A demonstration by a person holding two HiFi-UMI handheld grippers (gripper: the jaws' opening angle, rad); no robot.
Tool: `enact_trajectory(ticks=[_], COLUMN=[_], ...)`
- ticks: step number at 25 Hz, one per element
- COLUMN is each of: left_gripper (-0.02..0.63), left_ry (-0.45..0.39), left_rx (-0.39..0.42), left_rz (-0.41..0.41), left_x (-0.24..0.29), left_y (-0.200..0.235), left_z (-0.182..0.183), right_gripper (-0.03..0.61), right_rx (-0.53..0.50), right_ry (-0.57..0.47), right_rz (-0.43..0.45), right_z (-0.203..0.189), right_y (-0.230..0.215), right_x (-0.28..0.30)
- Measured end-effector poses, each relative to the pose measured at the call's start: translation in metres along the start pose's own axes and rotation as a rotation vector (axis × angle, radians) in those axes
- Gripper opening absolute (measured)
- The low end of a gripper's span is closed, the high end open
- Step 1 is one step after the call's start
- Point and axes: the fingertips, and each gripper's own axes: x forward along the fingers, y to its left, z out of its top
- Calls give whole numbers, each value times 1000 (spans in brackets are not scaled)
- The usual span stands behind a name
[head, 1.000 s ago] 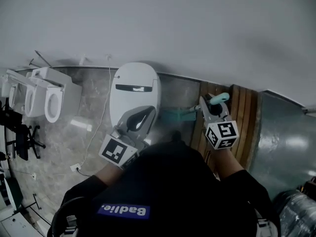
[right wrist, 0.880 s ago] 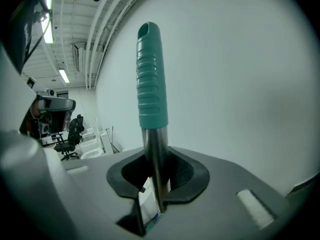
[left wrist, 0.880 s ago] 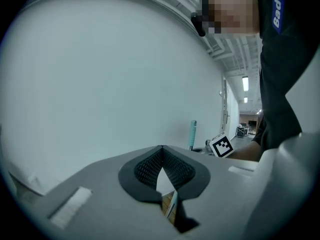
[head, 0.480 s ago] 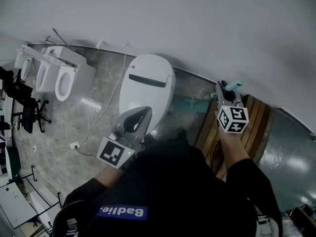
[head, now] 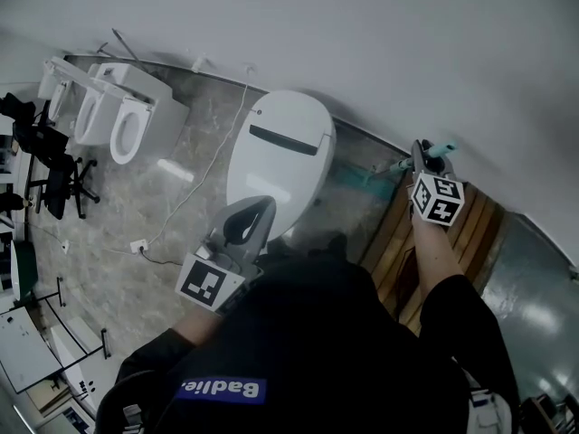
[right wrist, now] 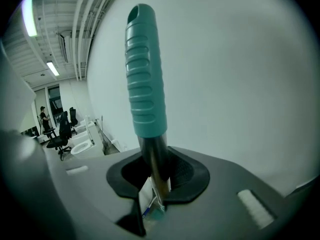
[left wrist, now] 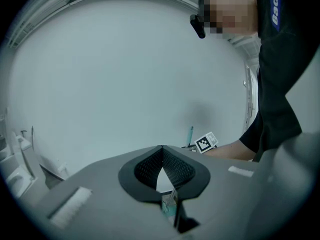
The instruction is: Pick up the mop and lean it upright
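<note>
- The right gripper [right wrist: 160,173] has its jaws clamped narrow on the shiny metal pole [right wrist: 156,159] of the mop, just under the teal ribbed plastic grip [right wrist: 144,74].
- That grip sticks out past the jaws, so the gripper holds the mop near its top end.
- In the head view, the grip's tip [head: 441,149] sits right by the plain white wall [head: 362,43]. Can't tell if it's actually touching.
- The pole runs down to the teal mop head [head: 348,181] on the floor beside the white oval toilet [head: 280,152].
- Dark wooden slat flooring [head: 470,233] is under the right arm.
- The left gripper [left wrist: 162,154] is closed tip to tip with nothing in it, well apart from the mop and hovering over the toilet.
</note>
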Motion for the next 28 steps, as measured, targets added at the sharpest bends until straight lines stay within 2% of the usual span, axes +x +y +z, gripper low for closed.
enact_trajectory(ticks=[7,12,28], left_gripper=[20,20,20], left_ry=[12,24,40], left_rx=[-14,-20,-45], left_rz=[41,70,129], left_x=[-9,-23,-39], left_y=[11,19,30], left_z=[-4,-7,-16], right_gripper=[75,76,79], right_rx=[-5,-21,-54], right_ry=[44,44,187], right_rz=[-12,-21,-174], right_z=[-12,-2,27], right_y=[-11,-10,-73], right_x=[31,55,137])
